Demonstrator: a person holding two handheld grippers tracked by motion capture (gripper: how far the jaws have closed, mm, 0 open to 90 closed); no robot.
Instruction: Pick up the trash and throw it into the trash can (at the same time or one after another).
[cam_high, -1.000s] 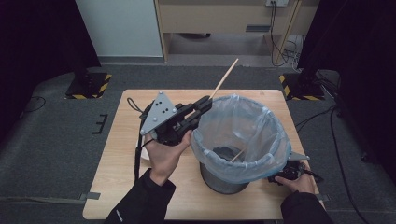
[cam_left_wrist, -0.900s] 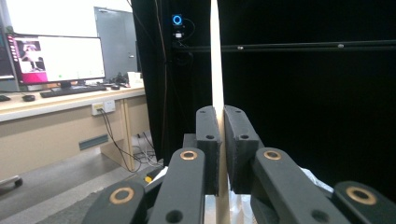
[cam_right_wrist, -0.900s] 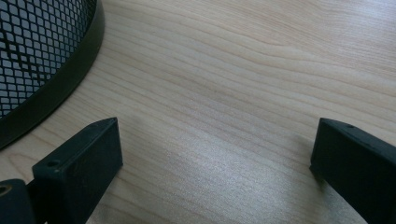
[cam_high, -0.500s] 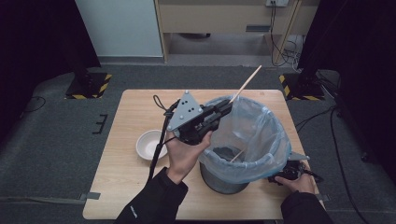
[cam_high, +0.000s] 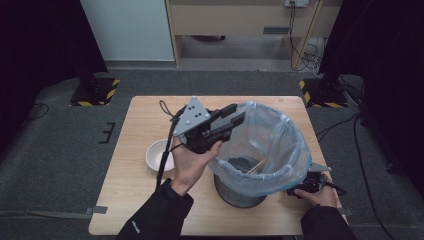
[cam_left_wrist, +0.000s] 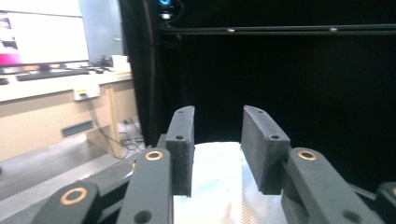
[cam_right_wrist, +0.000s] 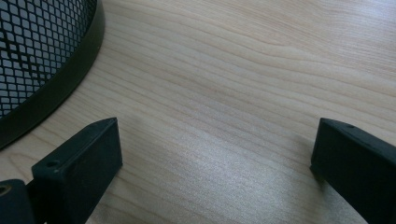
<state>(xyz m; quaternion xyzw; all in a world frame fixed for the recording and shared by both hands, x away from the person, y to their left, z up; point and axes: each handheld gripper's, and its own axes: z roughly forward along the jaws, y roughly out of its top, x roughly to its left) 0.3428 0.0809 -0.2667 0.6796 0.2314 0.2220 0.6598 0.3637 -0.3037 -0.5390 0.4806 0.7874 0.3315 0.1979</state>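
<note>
Left gripper (cam_high: 239, 114), jaws just parted and empty, above the lined bin (cam_high: 260, 150); chopsticks (cam_high: 256, 166) dropped inside; right gripper (cam_high: 300, 191) wide beside it.

Wooden chopsticks (cam_high: 257, 165) lying tilted inside blue-lined mesh bin (cam_high: 280, 145)

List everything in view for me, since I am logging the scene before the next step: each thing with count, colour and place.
Table: one, light wood, centre of the high view.
Bin: one, black mesh, right half of the table.
Bag: one, pale blue plastic, lining the bin.
Chopsticks: wooden, count unclear, inside the bag.
Bowl: one, white, on the table left of the bin.
Left gripper: one, black with a grey plate, above the bin's left rim, fingers just opened, nothing between them.
Right gripper: one, black, low over the table right of the bin, open.
</note>
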